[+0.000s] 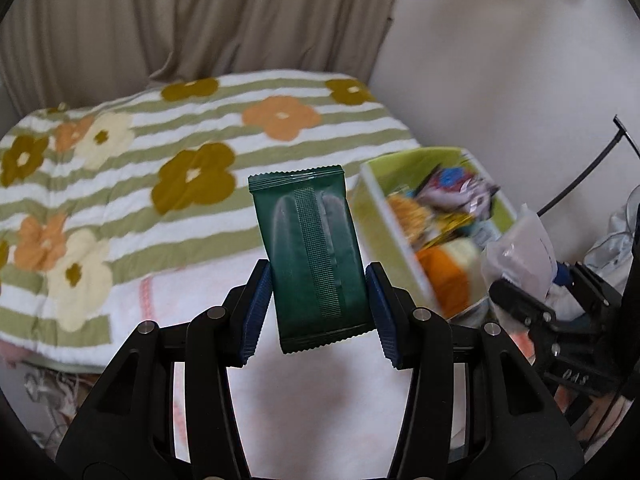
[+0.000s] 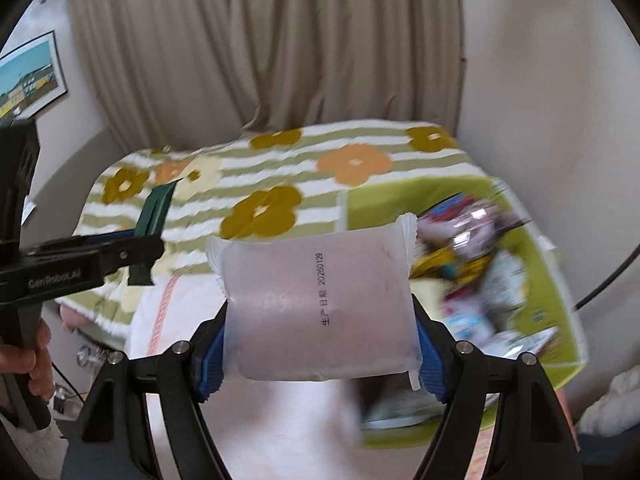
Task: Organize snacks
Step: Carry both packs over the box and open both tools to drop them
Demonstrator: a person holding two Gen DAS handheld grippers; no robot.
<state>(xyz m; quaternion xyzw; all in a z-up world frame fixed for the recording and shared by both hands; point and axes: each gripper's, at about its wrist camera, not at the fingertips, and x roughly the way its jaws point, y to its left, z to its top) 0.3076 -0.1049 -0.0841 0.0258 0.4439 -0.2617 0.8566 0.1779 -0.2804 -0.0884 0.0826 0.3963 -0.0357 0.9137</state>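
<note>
1. At far left in the right wrist view, a hand (image 2: 24,360) grips the black handle of the left gripper (image 2: 146,248), seen side-on with a dark green packet (image 2: 155,216) standing up between its fingers
2. In the left wrist view, the left gripper (image 1: 318,312) has its blue-padded fingers (image 1: 256,312) pressed against both long edges of the dark green packet (image 1: 314,260). The packet is held upright, slightly tilted, its ridged back seam facing the camera, above the bed
3. Behind and below lies a bed blanket (image 1: 120,184) with green and white stripes and large flowers in orange, cream and olive. A white towel (image 1: 192,296) lies nearer the camera
4. In the right wrist view, the right gripper (image 2: 320,360) holds a frosted white packet (image 2: 316,312) between its blue-padded fingers (image 2: 210,360). A printed date line runs up its face. It hangs above the bed, just left of the bin
5. To the right sits a lime green bin (image 2: 560,292) on the bed, filled with colourful snack wrappers (image 2: 476,256). The wrappers are blurred, so their kinds cannot be told
6. In the left wrist view, the same lime green bin (image 1: 384,216) is right of the green packet, and the right gripper (image 1: 520,300) shows at the right edge with the frosted white packet (image 1: 520,252)
7. Beige curtains (image 2: 260,40) hang behind the bed
</note>
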